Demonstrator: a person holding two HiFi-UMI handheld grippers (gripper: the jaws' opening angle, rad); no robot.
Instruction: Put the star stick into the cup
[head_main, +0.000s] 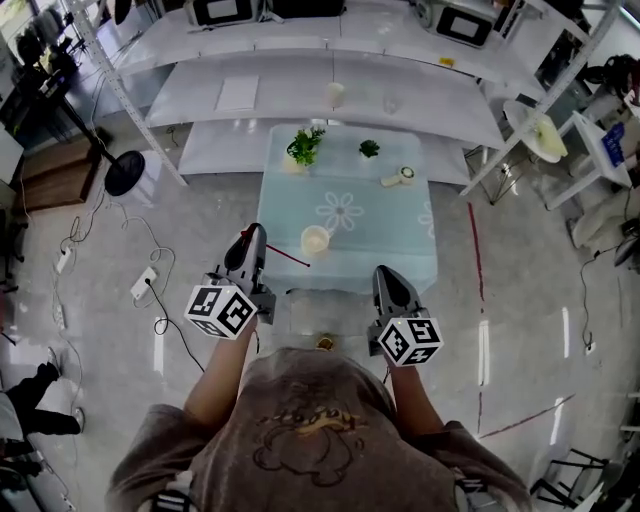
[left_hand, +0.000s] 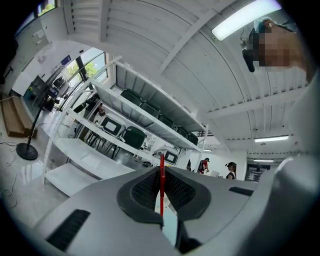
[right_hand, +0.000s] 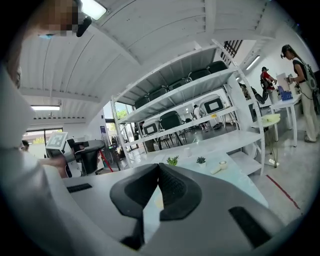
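Note:
My left gripper (head_main: 251, 234) is shut on a thin red stick (head_main: 288, 256). It hangs in front of the table's near left corner. The stick slants from the jaw tips toward the right, and its far end lies near the cream cup (head_main: 315, 240). In the left gripper view the red stick (left_hand: 161, 184) runs upright between the black pads (left_hand: 145, 189), reaching past their tips. The cup stands upright near the front edge of the pale blue table (head_main: 345, 255). My right gripper (head_main: 386, 273), shut and holding nothing, hovers before the table's near right edge; its pads (right_hand: 172, 187) meet at the tip.
Two small potted plants (head_main: 304, 146) (head_main: 369, 149) and a white round-headed object (head_main: 398, 178) sit at the table's far side. White shelving (head_main: 330, 90) stands behind the table. A black stand base (head_main: 125, 172) and a power strip (head_main: 144, 283) with cables lie on the floor at left.

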